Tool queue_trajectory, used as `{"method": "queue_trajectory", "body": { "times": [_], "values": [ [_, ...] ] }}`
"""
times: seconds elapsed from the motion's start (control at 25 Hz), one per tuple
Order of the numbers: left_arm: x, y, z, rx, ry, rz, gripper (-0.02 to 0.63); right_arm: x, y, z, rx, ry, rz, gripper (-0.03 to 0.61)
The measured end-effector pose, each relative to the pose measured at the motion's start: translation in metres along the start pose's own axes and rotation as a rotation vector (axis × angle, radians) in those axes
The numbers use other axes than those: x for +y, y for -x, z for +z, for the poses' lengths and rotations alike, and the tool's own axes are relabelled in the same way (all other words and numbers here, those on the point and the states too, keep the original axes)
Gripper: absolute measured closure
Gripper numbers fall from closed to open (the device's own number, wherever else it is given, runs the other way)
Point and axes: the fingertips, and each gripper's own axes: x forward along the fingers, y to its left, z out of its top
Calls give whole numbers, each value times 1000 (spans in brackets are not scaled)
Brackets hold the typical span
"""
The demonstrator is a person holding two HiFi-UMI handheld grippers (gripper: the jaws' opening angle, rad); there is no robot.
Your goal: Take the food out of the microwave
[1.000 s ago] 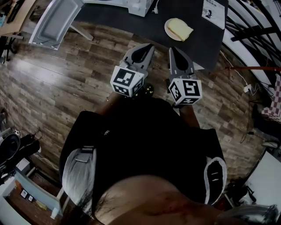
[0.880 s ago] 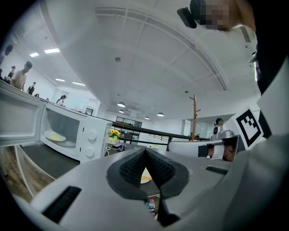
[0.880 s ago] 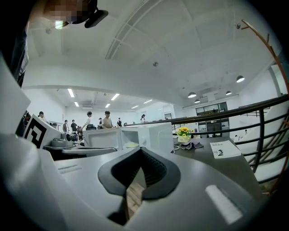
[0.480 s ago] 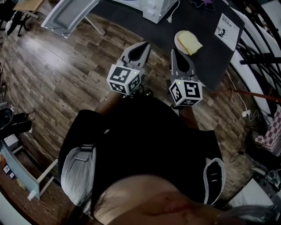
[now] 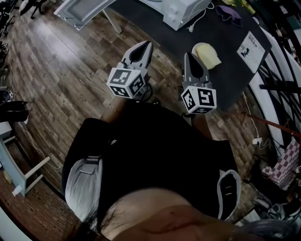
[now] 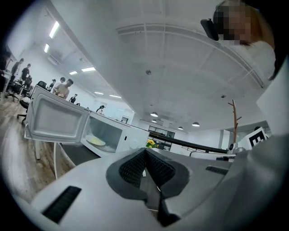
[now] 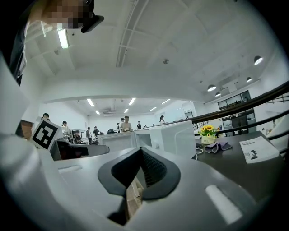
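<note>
1. The food [image 5: 209, 55], one yellow piece on one plate [image 5: 196, 47], lies on the dark bench [image 5: 230, 75], outside the one microwave [image 5: 181, 12], its door [image 6: 56, 119] open.
2. Ahead of the right gripper [image 5: 187, 57] a second ago, it now lies to that gripper's right: both grippers have swung leftward.
3. Left gripper [image 5: 146, 45] and right: jaws closed, empty; removal looks done.

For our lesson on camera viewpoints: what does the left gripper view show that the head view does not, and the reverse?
Only the left gripper view: the inside of the microwave, with a pale disc on its floor, and sunflowers behind. Only the head view: a plate of yellow food and a printed sheet on the dark table. Both: the microwave's open door and the left gripper, jaws shut.
</note>
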Motion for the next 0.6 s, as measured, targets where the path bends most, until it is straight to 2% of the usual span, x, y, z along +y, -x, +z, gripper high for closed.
{"method": "queue_trajectory", "body": {
  "times": [0.28,0.6],
  "values": [
    [21,-10,10,-23,14,43,607,-2,-15,3,-7,14,31,580],
    [61,-39,20,-2,19,15,607,4,-51,4,-22,13,2,580]
  ]
}}
